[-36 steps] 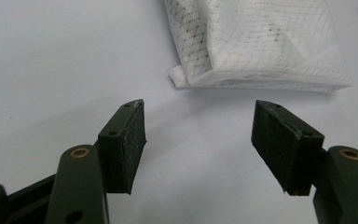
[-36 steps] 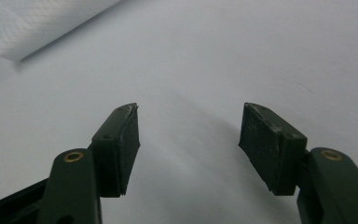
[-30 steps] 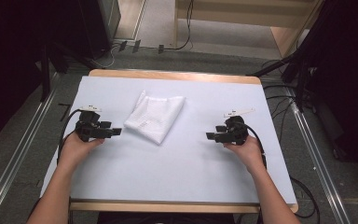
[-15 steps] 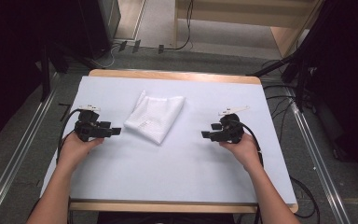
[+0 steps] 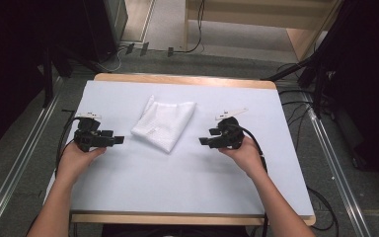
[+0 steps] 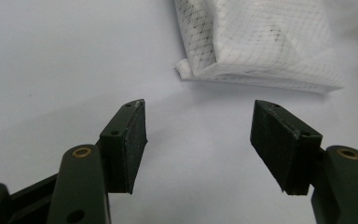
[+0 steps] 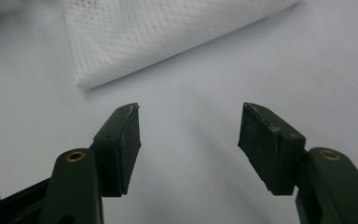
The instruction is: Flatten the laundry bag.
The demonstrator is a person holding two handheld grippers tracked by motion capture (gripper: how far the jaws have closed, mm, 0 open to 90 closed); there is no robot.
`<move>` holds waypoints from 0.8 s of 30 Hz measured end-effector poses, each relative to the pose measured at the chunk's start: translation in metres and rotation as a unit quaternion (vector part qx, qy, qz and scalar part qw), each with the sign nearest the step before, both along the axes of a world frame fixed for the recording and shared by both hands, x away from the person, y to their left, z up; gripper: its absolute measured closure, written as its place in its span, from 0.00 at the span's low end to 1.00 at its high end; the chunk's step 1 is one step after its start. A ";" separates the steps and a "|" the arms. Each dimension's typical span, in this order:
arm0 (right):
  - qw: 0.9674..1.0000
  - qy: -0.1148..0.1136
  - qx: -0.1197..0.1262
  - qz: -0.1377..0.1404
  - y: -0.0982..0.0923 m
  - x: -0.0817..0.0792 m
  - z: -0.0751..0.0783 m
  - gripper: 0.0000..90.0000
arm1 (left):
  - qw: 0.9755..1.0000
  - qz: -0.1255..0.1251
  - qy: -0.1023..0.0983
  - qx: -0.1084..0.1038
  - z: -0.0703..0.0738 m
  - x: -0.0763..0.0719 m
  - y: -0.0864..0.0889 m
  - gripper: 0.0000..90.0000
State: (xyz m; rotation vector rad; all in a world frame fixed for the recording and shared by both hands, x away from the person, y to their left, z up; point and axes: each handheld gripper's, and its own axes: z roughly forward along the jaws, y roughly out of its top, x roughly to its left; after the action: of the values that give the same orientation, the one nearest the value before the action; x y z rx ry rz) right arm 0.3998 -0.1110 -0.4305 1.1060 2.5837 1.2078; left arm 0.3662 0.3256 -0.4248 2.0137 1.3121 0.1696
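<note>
A folded white mesh cloth [image 5: 164,121] lies flat on the pale table cover [image 5: 177,182], a little behind the middle. My left gripper [image 5: 119,140] rests low to the cloth's left, open, jaws aimed at its near-left corner [image 6: 186,72] with a short gap of bare cover between. My right gripper [image 5: 203,141] sits to the cloth's right, also open and holding nothing. In the right gripper view [image 7: 189,126] the cloth's near corner [image 7: 86,81] lies just beyond and left of the jaws.
The table's wooden edge [image 5: 187,79] runs along the back. Black cables [image 5: 66,136] trail from both grippers over the table's sides. Metal rails [image 5: 24,163] flank the table on the floor, and a wooden stand [image 5: 296,34] is behind.
My right gripper has slid left toward the cloth. The left gripper has stayed about where it was. The cloth has not moved.
</note>
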 end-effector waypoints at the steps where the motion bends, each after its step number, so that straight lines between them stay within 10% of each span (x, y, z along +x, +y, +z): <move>1: 1.000 0.002 -0.004 0.003 0.004 0.000 0.000 0.44 | 1.000 0.000 0.001 0.000 0.000 -0.001 0.001 0.41; 24: 0.998 0.004 -0.005 0.063 0.083 0.025 0.021 0.49 | 1.000 0.004 -0.006 -0.001 0.000 -0.010 0.004 0.41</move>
State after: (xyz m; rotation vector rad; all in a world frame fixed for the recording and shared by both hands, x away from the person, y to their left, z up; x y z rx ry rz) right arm 0.4249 -0.0284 -0.4094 0.9602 2.6996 1.2158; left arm 0.3563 0.3298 -0.4250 2.0024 1.3135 0.1837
